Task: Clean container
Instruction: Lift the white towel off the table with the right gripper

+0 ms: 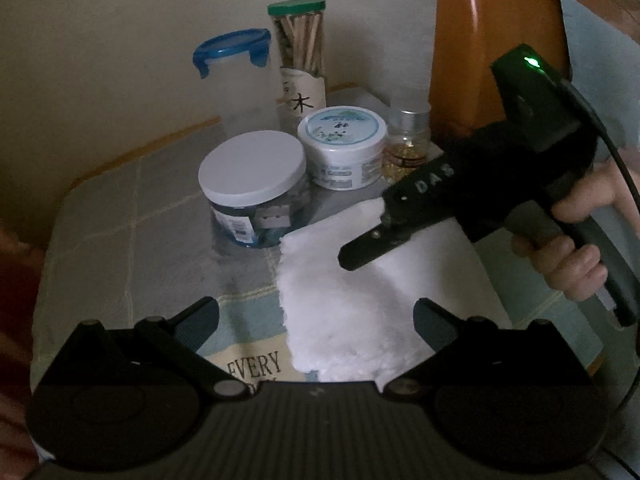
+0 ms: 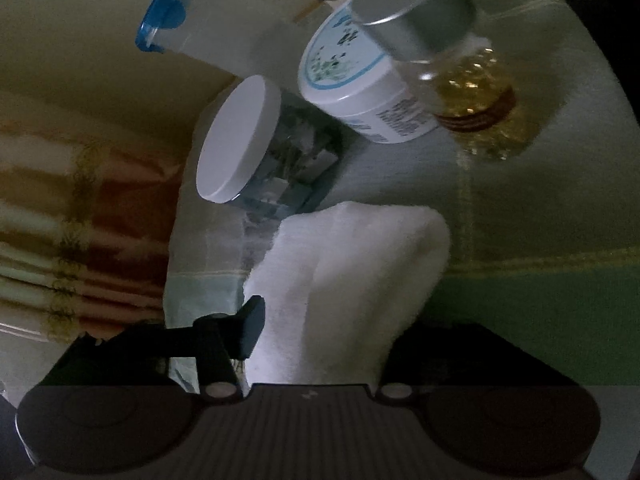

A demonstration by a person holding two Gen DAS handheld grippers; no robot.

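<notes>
A folded white cloth [image 1: 340, 304] lies on the tablecloth in front of the containers. Behind it stands a clear jar with a white lid [image 1: 252, 168], with a round white tin [image 1: 342, 144] to its right. My left gripper [image 1: 316, 316] hovers open over the near part of the cloth, nothing between its fingers. My right gripper [image 1: 360, 248], held by a hand, comes in from the right onto the cloth's far edge. In the right wrist view the white cloth [image 2: 344, 280] bunches up between the right gripper's [image 2: 316, 320] jaws. One pad [image 2: 252, 328] presses its edge; the other finger is hidden under the fabric.
A tall clear container with a blue lid [image 1: 234, 50], a green-capped stick jar [image 1: 298, 36] and a small bottle of gold capsules [image 1: 408, 148] stand at the back by the wall. An orange wooden chair back [image 1: 468, 60] rises at the right. The table edge drops away at the left.
</notes>
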